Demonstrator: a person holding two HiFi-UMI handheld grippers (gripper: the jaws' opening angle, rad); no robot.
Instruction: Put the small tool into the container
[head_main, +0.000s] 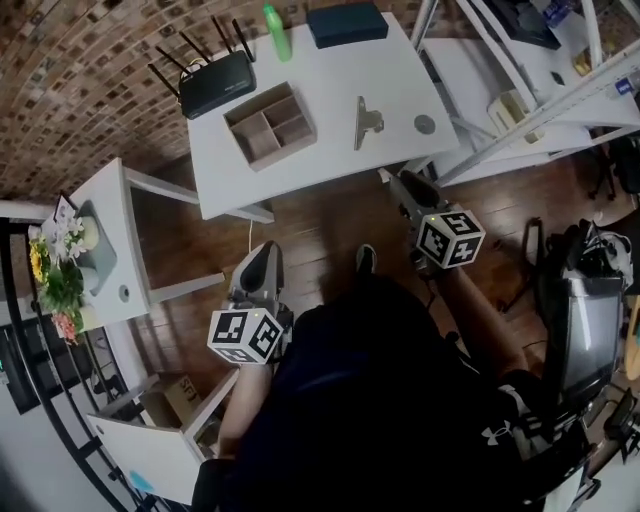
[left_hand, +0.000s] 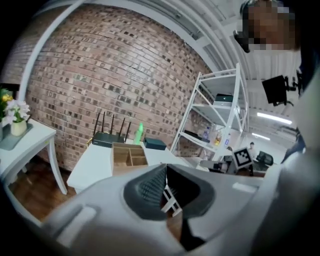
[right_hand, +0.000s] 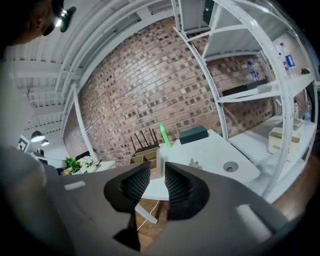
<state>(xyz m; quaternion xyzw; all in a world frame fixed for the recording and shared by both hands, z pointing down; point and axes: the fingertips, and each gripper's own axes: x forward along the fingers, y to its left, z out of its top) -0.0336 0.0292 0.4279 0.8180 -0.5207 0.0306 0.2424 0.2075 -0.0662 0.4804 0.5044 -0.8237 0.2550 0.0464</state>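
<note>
Far left there's a little white side table (head_main: 118, 262) with flowers on it. A strip of wood floor (head_main: 320, 230) separates it from the main white worktop (head_main: 330, 165), so there's a gap between the two.

The left tongs (head_main: 268, 250) hang over the floor, short of the worktop's near edge. From the left gripper view, the left tongs (left_hand: 165, 170) have their tips pinched together with nothing in them.

On the worktop, a black router (head_main: 215, 82) sits at the back left corner, close to the edge. The wooden container (head_main: 270, 125) with its open compartments sits just in front of it, with bare white surface in front and to its right. A green bottle (head_main: 277, 32) and a dark teal box (head_main: 346, 23) line the back edge.

The small tool (head_main: 365, 122), a metal clip-looking thing, lies flat on the worktop to the right of the container. It isn't touching the container, and there's clear surface between them and around it. A small round disc (head_main: 425, 124) sits further right, near the right edge.

The right tongs (head_main: 385, 175) point at the near edge, roughly in line with the tool but not over the worktop. In the right gripper view, the right tongs (right_hand: 157, 175) are partway open and holding nothing.

A white shelving frame (head_main: 520, 110) crowds the right corner, so that side is tight.
</note>
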